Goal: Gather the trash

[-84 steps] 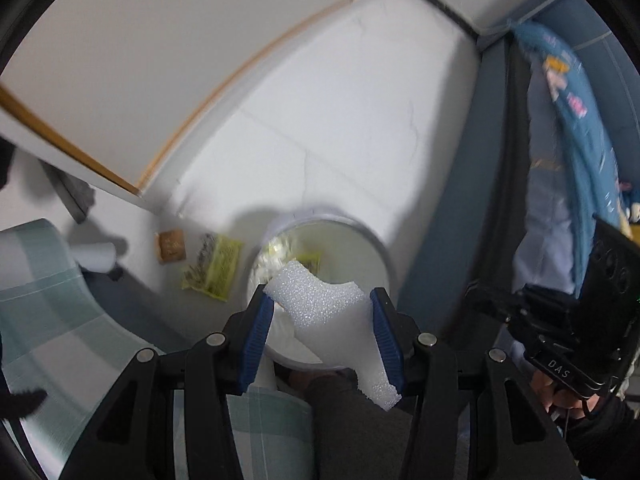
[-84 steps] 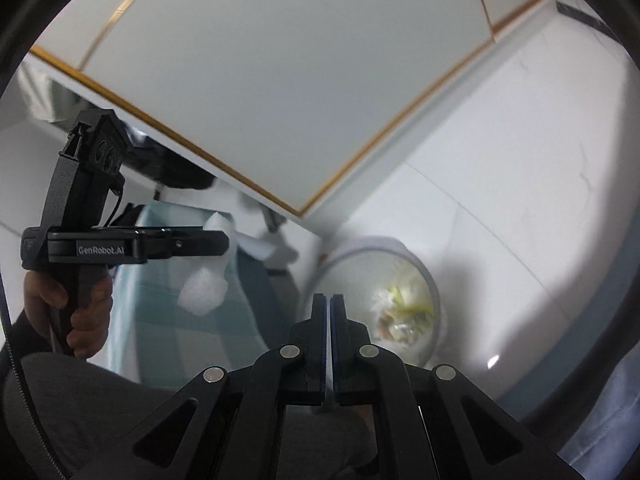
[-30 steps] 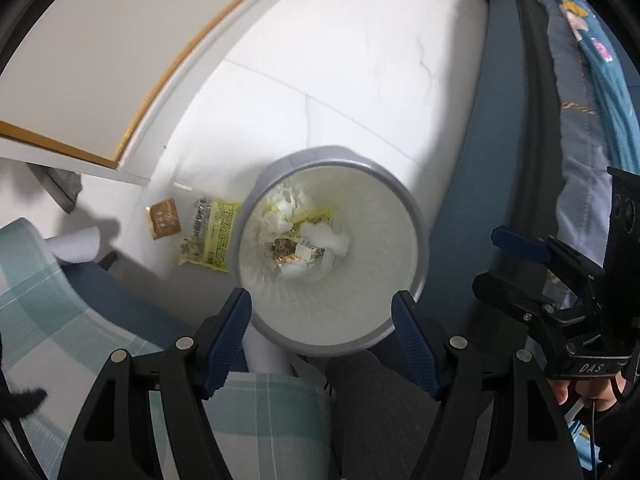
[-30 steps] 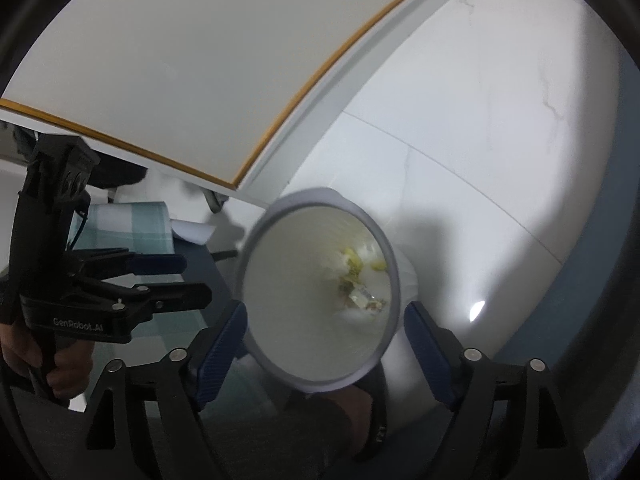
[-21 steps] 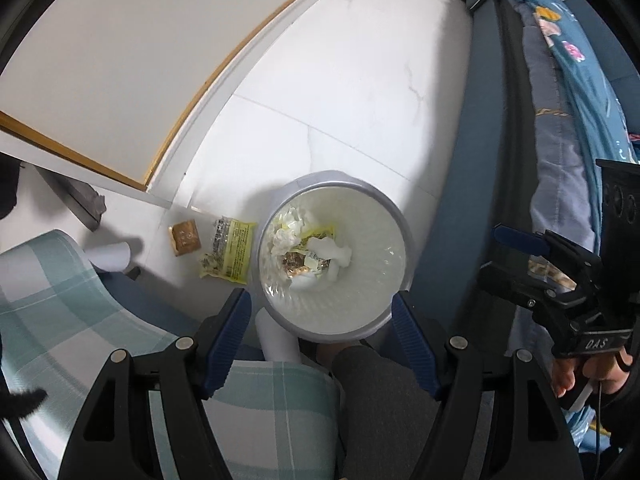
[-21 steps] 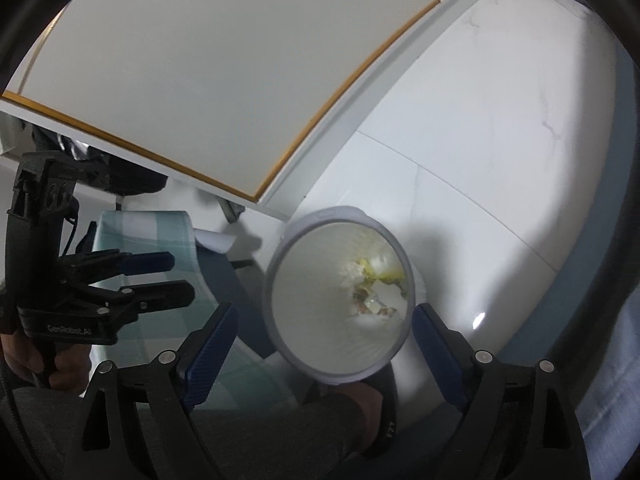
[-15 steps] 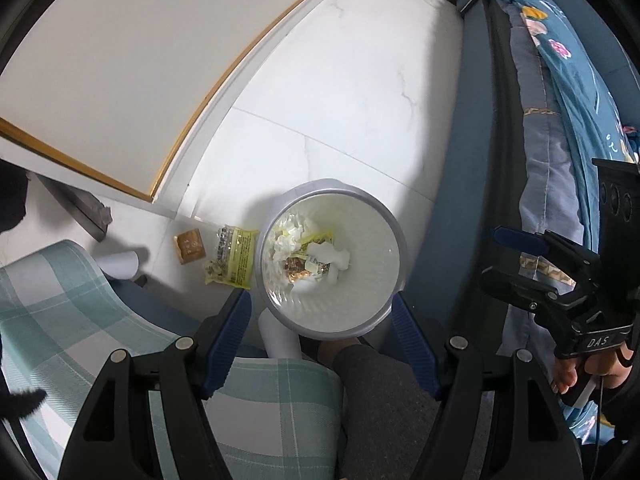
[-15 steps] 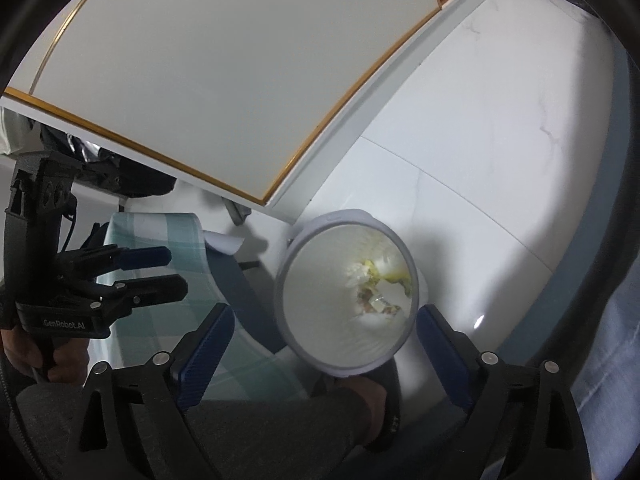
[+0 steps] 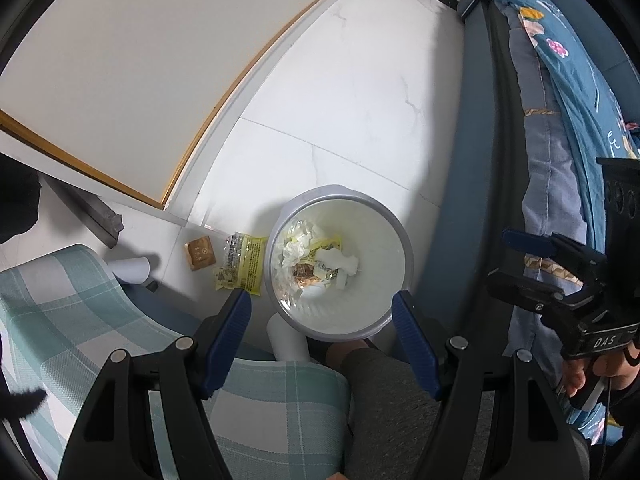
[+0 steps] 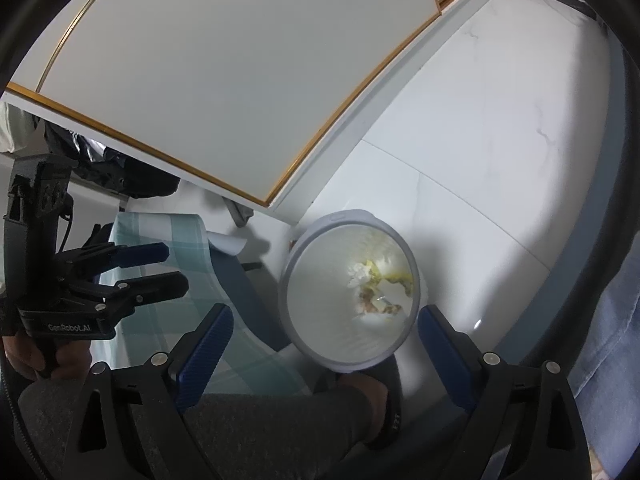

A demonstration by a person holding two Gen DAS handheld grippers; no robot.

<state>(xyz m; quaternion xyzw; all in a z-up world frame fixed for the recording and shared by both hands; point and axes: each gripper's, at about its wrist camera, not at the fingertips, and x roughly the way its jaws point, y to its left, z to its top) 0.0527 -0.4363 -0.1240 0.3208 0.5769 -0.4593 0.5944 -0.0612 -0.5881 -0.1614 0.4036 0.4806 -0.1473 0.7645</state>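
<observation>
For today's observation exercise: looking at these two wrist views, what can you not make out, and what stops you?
- Print on the yellow wrapper and brown packet: left wrist view, too small.
- The same two: right wrist view, hidden behind the bin.
- Deeper trash in the bin: both views, covered by top pieces.

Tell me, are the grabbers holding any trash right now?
No. The left gripper and the right gripper are both open and empty above the trash bin. The yellow wrapper lies on the floor beside it.
</observation>
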